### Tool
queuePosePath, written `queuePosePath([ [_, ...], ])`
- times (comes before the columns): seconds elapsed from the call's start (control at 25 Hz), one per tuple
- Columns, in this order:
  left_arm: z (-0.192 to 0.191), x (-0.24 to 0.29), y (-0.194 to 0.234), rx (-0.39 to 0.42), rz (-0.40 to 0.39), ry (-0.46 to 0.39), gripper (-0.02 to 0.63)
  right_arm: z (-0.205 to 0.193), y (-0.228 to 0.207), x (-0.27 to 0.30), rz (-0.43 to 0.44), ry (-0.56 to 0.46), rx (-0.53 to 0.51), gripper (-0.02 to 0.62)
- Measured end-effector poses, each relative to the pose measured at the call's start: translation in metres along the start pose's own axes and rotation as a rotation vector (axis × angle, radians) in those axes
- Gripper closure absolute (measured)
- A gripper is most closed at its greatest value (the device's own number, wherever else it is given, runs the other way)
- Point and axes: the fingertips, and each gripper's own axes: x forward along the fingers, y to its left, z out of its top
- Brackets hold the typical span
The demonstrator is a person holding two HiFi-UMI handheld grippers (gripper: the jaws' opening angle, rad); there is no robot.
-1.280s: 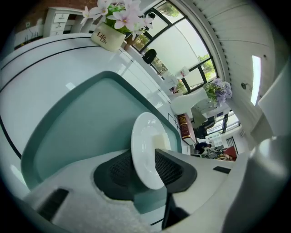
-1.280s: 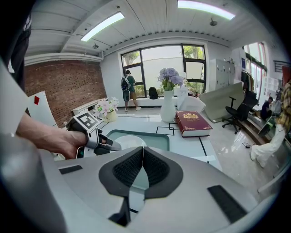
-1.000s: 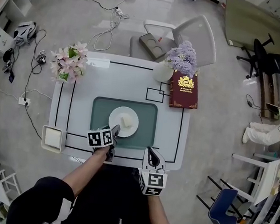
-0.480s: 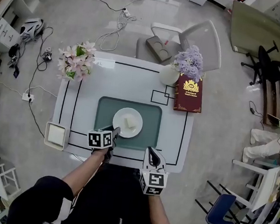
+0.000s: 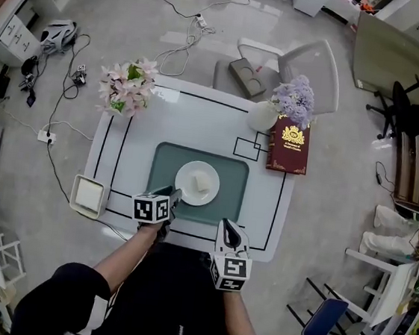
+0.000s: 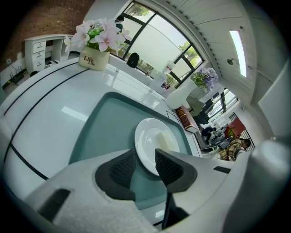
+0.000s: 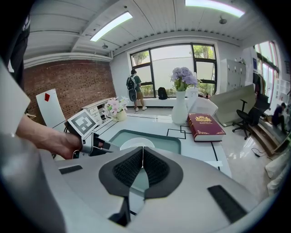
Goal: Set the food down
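Brick wall (image 7: 59,86), tall windows (image 7: 182,68), ceiling strip lights (image 7: 111,25); white chair (image 5: 304,61) on grey floor (image 5: 122,10).

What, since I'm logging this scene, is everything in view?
table: one, white, centre
placemat: one, green, table's middle
plate: one, white, on the placemat
food: one pale block, on the plate
pink flowers: one pot, table's far left corner
purple flowers: one bunch, in white vase, far right
book: one, dark red, beside the vase
square dish: one, white, table's left edge
chair: one, white, behind the table
left gripper: jaws apart, at the plate's near rim
right gripper: jaws together, near table edge
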Motion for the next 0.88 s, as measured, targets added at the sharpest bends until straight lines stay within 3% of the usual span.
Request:
queuePosePath([
  [0.12, 0.008, -0.012, -0.001, 0.038, 0.007, -0.042, 0.488, 0.004, 0.005, 0.003, 0.021, -0.007, -0.014, 0.586],
  [0.36, 0.028, -0.046, -0.005, 0.103, 0.036, -0.157, 0.581, 0.022, 0.021, 0.005, 0.074, -0.040, -0.050, 0.586],
  [0.48, 0.032, -0.063, -0.014, 0.133, 0.011, -0.194, 0.600, 0.033, 0.028, 0.004, 0.098, -0.064, -0.071, 0.586],
  [0.88, 0.032, -0.109, -0.048, 0.265, -0.043, -0.250, 0.601, 0.060, 0.048, -0.004, 0.165, -0.142, -0.085, 0.586],
])
